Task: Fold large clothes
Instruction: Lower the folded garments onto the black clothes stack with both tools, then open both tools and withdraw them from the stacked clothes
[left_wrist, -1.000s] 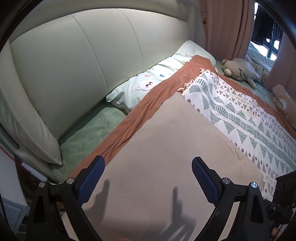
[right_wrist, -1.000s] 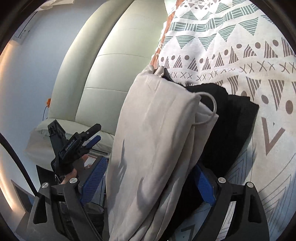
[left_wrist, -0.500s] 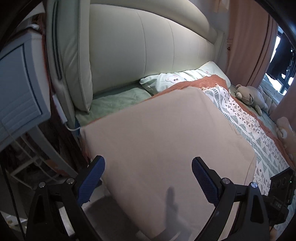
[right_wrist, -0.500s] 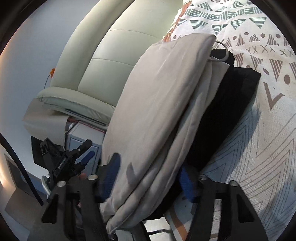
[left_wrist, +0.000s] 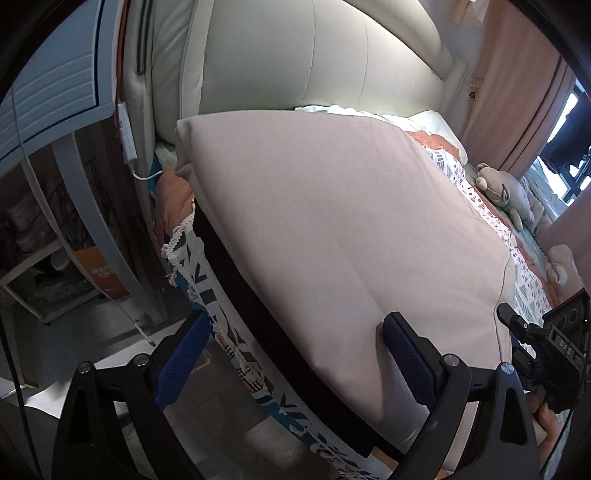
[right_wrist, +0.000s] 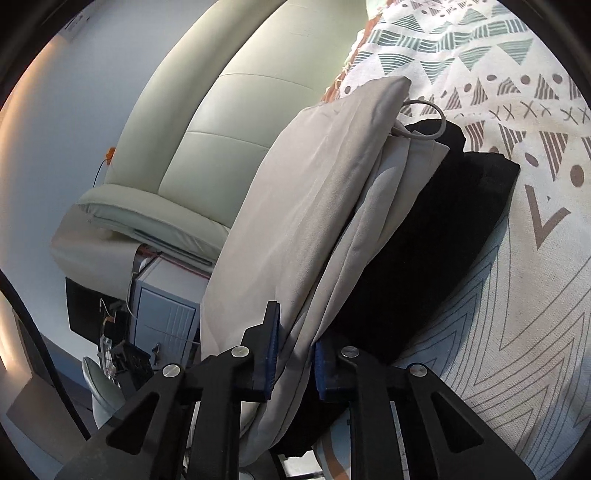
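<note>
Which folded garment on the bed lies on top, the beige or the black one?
The beige garment; the black garment lies beneath it.

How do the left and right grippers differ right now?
The left gripper has its jaws wide apart; the right gripper has just been closing and now pinches.
The left straddles the edge of the beige garment without clamping; the right's pads press its folded layers from both sides.
Both have blue pads and work the same garment, which lies on a black one.
</note>
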